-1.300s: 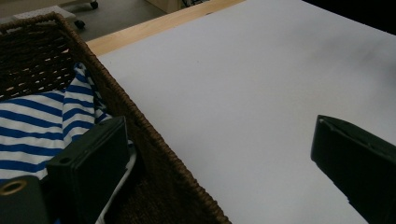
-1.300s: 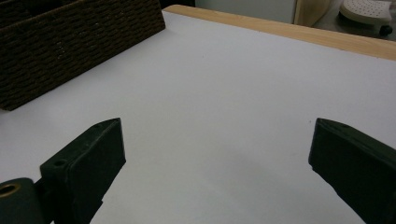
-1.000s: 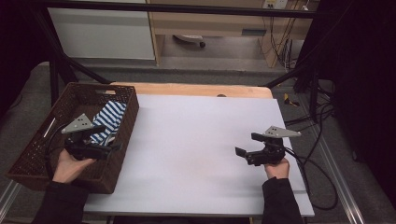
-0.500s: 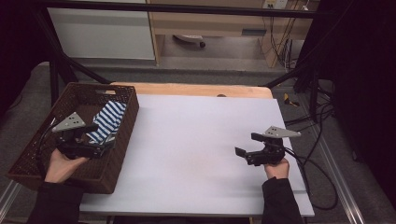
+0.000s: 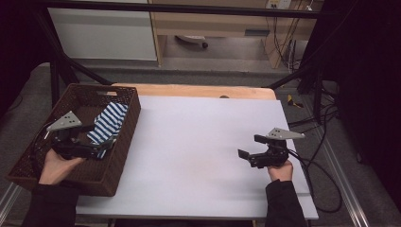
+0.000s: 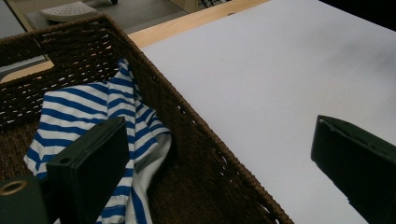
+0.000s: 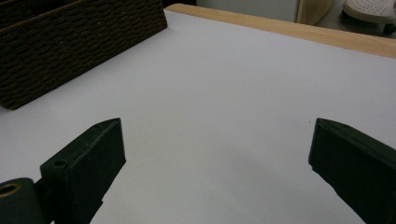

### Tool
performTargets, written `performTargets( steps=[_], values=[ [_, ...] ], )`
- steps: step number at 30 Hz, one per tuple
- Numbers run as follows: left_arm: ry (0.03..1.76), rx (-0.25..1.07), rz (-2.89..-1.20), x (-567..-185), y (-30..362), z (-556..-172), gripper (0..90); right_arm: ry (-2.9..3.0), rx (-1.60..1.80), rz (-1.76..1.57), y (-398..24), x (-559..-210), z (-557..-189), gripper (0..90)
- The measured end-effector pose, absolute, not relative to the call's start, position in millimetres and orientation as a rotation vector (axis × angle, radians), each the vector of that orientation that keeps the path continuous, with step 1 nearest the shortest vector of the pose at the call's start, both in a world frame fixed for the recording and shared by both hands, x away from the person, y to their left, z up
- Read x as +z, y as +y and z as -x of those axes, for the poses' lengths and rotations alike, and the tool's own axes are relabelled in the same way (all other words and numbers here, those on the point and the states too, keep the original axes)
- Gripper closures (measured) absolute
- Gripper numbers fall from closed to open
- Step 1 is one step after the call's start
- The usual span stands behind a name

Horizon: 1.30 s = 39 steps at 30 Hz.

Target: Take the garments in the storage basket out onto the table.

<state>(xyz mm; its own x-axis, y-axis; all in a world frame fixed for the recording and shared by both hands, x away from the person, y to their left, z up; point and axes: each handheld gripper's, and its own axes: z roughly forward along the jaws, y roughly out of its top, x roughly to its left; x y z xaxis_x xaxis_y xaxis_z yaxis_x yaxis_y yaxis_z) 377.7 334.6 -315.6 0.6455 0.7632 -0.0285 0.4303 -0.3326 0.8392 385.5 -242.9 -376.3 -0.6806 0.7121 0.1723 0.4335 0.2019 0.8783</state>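
High view: left gripper (image 5: 97, 144) hangs inside the basket (image 5: 124, 142) at the desk's left edge, jaws pointing toward the striped cloth (image 5: 108, 122), which lies against the basket's right wall, near its far end. Left gripper view: jaws wide apart, holding nothing; one jaw sits low over the cloth (image 6: 93, 126), the other is out past the wicker wall (image 6: 196, 140), above the white desk (image 6: 280, 70). So the wall stands between the jaws. Right gripper (image 5: 248, 156) rests near the desk's right edge, well apart from the basket. Right gripper view: jaws wide, nothing between them but bare desk (image 7: 224, 93), basket corner (image 7: 70, 46) far off. Step in hand, as I judge it: reaching to take the cloth out of the basket. Risks from here: if the left jaws close as they stand, they pinch the wall together with the cloth, or the wall alone, and a lift then drags or tips the basket, which looks light and hangs partly over the desk's left edge. A pinch on a single fold near the hem may slip, since the fabric is loose and bunched; the cloth may also snag on the rough weave as it comes up. Coming down too deep could jam a jaw against the basket floor. The right gripper is too far off to steady the basket if it shifts.
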Motion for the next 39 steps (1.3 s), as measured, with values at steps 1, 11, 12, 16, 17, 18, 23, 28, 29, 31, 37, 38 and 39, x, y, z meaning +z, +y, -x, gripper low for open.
performTargets(
  steps=[1,11,12,16,17,18,23,28,29,31,37,38,39],
  values=[
    [0.932,0.475,-1.978,-314.9,334.4,-378.3,3.9,2.209,1.469,-1.086,-242.6,-376.3,-385.6,4.3],
    [0.94,0.492,-2.005,-305.2,335.3,-384.7,3.9,2.216,1.462,-1.086,-241.5,-377.0,-385.9,4.2],
    [0.945,0.493,-2.01,-304.4,335.7,-385.6,3.9,2.215,1.462,-1.086,-241.5,-377.0,-385.9,4.3],
    [0.956,0.499,-2.034,-301.6,337.4,-388.3,3.9,2.218,1.459,-1.085,-241.4,-377.1,-386.0,4.3],
    [0.961,0.501,-2.037,-300.3,337.8,-389.0,3.9,2.219,1.459,-1.085,-241.4,-377.1,-386.0,4.3],
    [0.96,0.505,-2.043,-299.1,338.3,-389.4,3.9,2.218,1.459,-1.084,-241.4,-377.1,-386.0,4.2],
    [0.962,0.524,-2.06,-292.7,338.7,-390.7,3.9,2.218,1.456,-1.085,-241.2,-376.6,-385.6,4.2],
    [0.971,0.541,-2.071,-285.9,339.0,-395.0,3.9,2.218,1.455,-1.084,-241.1,-376.7,-385.7,4.3],
    [0.971,0.545,-2.071,-285.2,338.8,-395.8,4.0,2.219,1.455,-1.084,-241.1,-376.6,-385.6,4.2],
    [0.973,0.548,-2.073,-283.7,338.8,-398.5,4.1,2.218,1.455,-1.079,-241.3,-376.2,-385.6,4.3],
    [0.994,0.549,-2.082,-285.9,339.6,-408.0,4.4,2.218,1.454,-1.082,-241.3,-376.3,-385.5,4.3],
    [0.997,0.549,-2.084,-286.8,339.8,-409.5,4.4,2.219,1.455,-1.082,-241.2,-376.3,-385.5,4.3],
    [1.0,0.55,-2.09,-287.4,339.8,-410.6,4.6,2.219,1.455,-1.082,-241.2,-376.3,-385.4,4.3]
  ],
)
